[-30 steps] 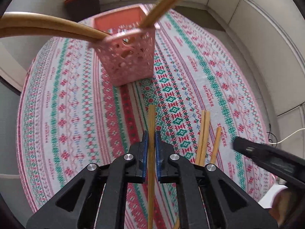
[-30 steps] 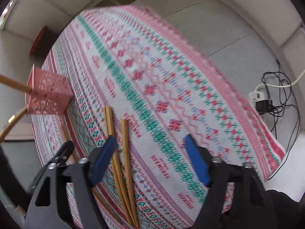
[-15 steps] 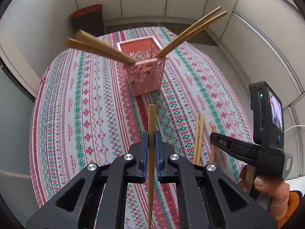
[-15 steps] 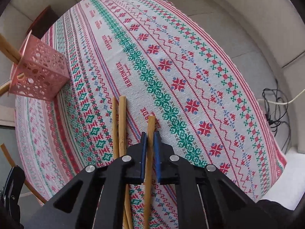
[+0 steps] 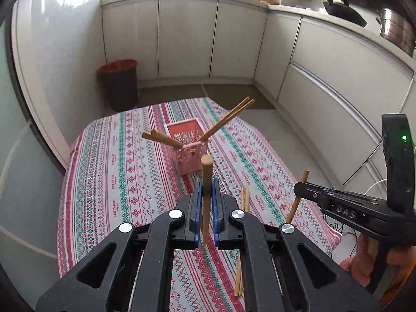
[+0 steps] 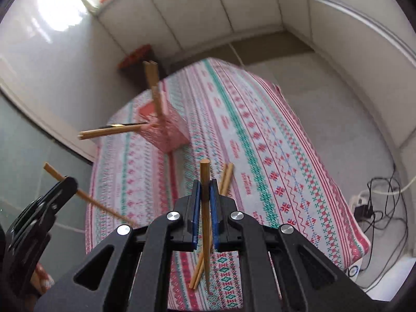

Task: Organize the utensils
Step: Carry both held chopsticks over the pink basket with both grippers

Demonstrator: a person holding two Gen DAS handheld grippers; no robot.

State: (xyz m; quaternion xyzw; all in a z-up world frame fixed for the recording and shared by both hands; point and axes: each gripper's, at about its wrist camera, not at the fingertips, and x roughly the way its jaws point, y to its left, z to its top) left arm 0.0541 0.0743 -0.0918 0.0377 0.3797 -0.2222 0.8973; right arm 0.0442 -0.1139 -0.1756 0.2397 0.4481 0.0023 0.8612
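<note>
My left gripper is shut on a wooden chopstick and holds it upright, high above the table. My right gripper is shut on another chopstick, also lifted; it shows in the left wrist view with its chopstick. A pink perforated basket stands mid-table with several chopsticks leaning out of it. Two chopsticks lie on the patterned tablecloth; they also show in the right wrist view.
A dark bin with a red liner stands on the floor beyond the table. White kitchen cabinets line the back and right. A power strip and cables lie on the floor right of the table.
Both grippers have risen and pulled back from the table with their chopsticks. The right gripper was open a second ago and shut on its chopstick before lifting.
</note>
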